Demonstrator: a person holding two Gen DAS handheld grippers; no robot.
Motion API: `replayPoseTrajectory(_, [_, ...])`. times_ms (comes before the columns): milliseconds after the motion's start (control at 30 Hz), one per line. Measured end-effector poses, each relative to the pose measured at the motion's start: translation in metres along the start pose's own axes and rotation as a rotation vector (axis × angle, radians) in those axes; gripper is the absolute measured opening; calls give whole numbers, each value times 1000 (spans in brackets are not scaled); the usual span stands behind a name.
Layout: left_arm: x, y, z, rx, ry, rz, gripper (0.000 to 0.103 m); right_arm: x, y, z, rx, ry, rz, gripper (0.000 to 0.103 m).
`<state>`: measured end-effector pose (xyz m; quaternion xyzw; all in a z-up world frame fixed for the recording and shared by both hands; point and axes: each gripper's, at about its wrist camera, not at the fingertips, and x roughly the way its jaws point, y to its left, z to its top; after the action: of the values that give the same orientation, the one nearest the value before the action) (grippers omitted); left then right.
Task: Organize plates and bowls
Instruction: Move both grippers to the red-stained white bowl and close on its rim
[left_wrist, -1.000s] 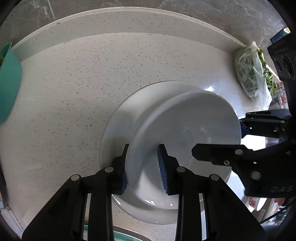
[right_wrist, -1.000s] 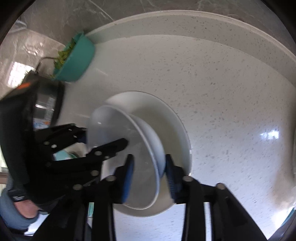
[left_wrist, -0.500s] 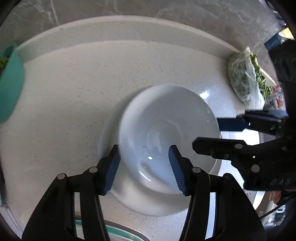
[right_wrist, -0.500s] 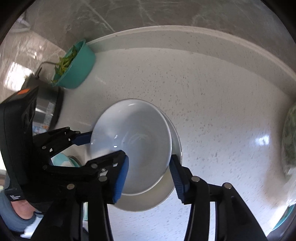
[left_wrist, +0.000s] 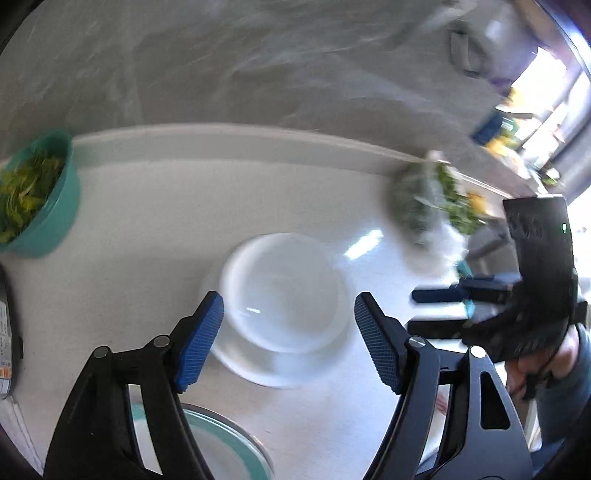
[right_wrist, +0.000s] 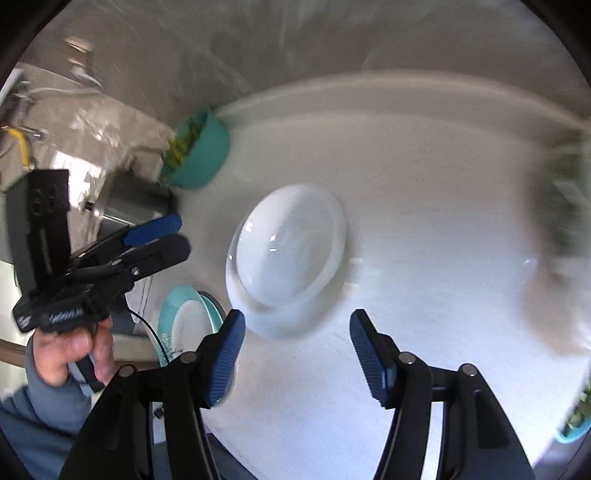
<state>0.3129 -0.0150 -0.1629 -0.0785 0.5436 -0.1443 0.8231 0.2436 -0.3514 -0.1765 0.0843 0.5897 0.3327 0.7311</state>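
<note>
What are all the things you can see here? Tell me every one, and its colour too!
white bowl: one, white, sitting in the white plate, mid-counter.
white plate: one, white, under the bowl.
teal bowl: one, teal, holding green leaves, far left by the wall.
bag of greens: one, clear with dark green leaves, far right.
teal-rimmed plate: one, teal rim and white middle, near counter edge.
counter: one, pale speckled.
left tongs: one, black with blue pads, open, empty.
right tongs: one, black with blue pads, open, empty.
</note>
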Motion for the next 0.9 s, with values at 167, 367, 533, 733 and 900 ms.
replayPoseTrajectory(167, [-3,-91,-41,113,28,-41,79,-90,-61,-69,3,-90,-69,73])
replayPoseTrajectory(367, [43,-185,-117,116,136,-25,79,-128,-139,-144,7,-45,-34,73])
replayPoseTrajectory(533, [78,-229,-166,56,209,4,78,-103,-165,-180,-33,83,16,73])
replayPoseTrajectory(733, [96,-236,-199,39,225,58,78,-77,-172,-203,-45,153,77,65])
replayPoseTrajectory(900, [120,-233,-220,4,256,61,48,-62,-172,-212,-41,190,58,50])
